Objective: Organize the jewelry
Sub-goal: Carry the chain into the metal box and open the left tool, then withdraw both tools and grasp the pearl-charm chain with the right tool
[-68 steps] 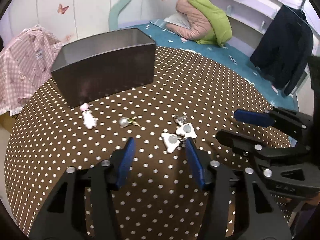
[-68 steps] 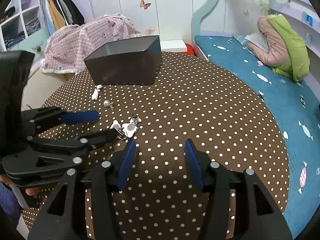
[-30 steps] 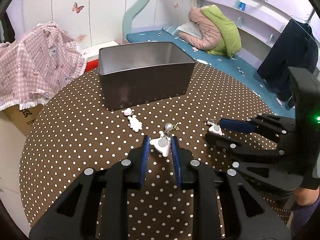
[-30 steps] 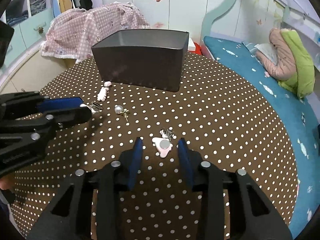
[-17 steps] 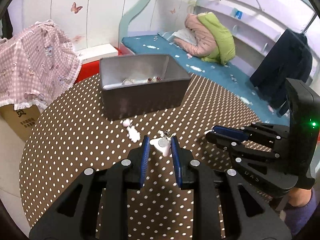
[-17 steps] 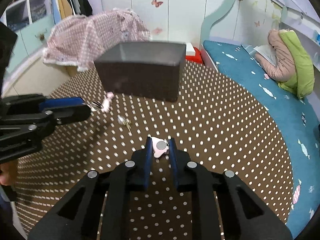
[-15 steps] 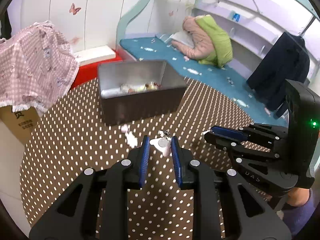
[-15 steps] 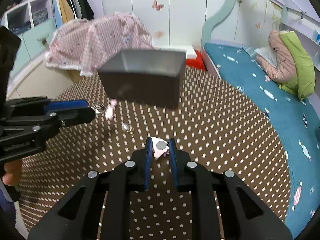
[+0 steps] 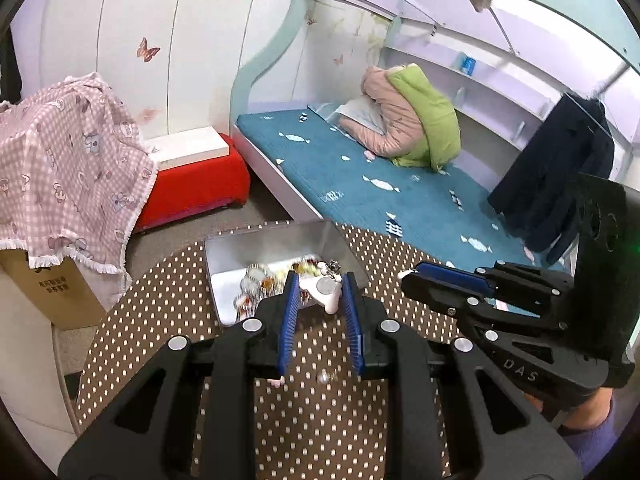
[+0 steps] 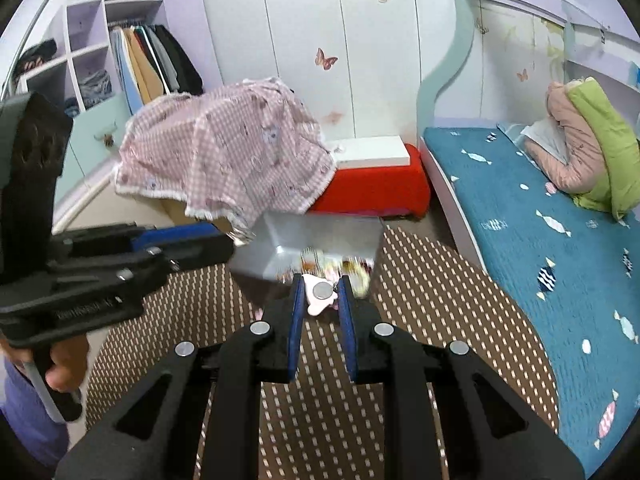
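Observation:
My left gripper (image 9: 320, 292) is shut on a white bear-shaped charm (image 9: 325, 290) with a round silver centre, held high over the open grey metal box (image 9: 272, 240). The box holds several small jewelry pieces (image 9: 260, 280). My right gripper (image 10: 320, 294) is shut on a pale pink bear-shaped charm (image 10: 319, 294), also raised over the same box (image 10: 320, 228). Each gripper shows in the other's view, the right one (image 9: 412, 278) to my right, the left one (image 10: 224, 246) to my left.
The round table has a brown polka-dot cloth (image 9: 168, 280). Two small pieces (image 9: 322, 378) lie on it below my left gripper. Behind stand a red bench (image 10: 372, 188), a pink checked cloth (image 10: 224, 152) and a blue bed (image 10: 540, 216).
Both grippers closed on the charms on the table, lifted them and moved forward and up. They now hang over the open box, whose inside has come into view.

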The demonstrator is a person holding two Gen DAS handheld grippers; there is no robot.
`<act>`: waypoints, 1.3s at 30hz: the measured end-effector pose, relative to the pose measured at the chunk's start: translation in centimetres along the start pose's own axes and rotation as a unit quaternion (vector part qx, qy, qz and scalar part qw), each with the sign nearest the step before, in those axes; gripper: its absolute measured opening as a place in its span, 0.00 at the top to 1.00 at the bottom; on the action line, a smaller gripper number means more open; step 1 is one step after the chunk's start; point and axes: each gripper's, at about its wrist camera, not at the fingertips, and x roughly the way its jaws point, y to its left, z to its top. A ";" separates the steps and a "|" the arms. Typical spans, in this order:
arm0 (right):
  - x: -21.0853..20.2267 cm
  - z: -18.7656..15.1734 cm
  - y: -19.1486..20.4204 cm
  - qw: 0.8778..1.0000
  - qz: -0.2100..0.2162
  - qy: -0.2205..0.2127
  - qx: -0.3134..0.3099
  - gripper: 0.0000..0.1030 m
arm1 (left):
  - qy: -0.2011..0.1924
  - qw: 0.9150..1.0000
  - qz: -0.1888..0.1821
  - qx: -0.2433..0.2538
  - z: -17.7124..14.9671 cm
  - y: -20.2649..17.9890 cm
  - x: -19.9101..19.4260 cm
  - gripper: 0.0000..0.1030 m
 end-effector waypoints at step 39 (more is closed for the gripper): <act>3.0 -0.5 -0.6 0.999 0.026 0.035 0.019 0.67 | 0.017 0.997 0.074 0.000 -2.6 1.9 2.1 0.31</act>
